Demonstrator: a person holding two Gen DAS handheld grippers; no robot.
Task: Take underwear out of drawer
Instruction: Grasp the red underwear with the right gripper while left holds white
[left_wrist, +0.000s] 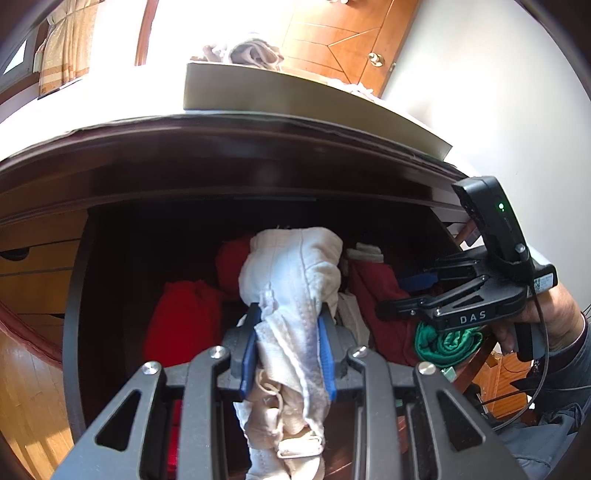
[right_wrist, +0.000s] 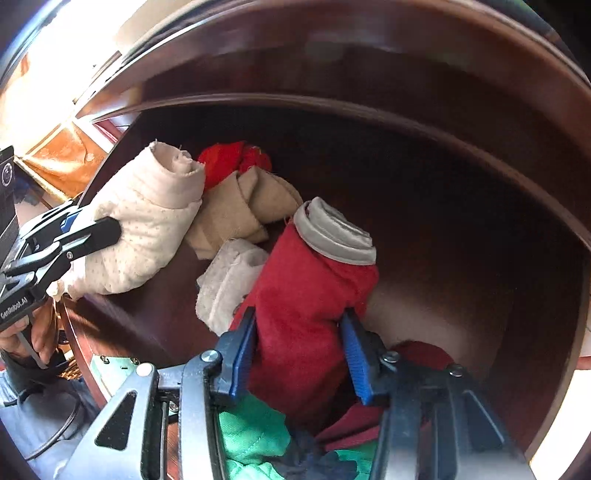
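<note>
Closest in, a rolled white garment (left_wrist: 291, 280) is clamped between the blue pads of the left gripper (left_wrist: 288, 332), its loose tail hanging back over the frame, the bundle held over the open drawer (right_wrist: 461, 229). In the right wrist view that same roll is seen held off the drawer's left wall, clear of the other clothes.

Over to the right gripper (right_wrist: 299, 343): its blue pads are set against both flanks of a red roll with a grey waistband (right_wrist: 314, 288), and the cloth looks pinched in at the pads, so a grip on it is judged to be made, though how firm cannot be told. A green garment (right_wrist: 255, 439) lies bunched just under the frame.

Further in, a small white roll (right_wrist: 229, 280) is tucked beside the red one, a beige roll (right_wrist: 240, 210) lies behind it, and a bright red piece (right_wrist: 229, 162) sits at the back.

The step in hand is judged to be the second pick, one piece already being secured. A straight lift is called for next, with care that the neighbouring white roll and the green garment are not dragged up along with it.
</note>
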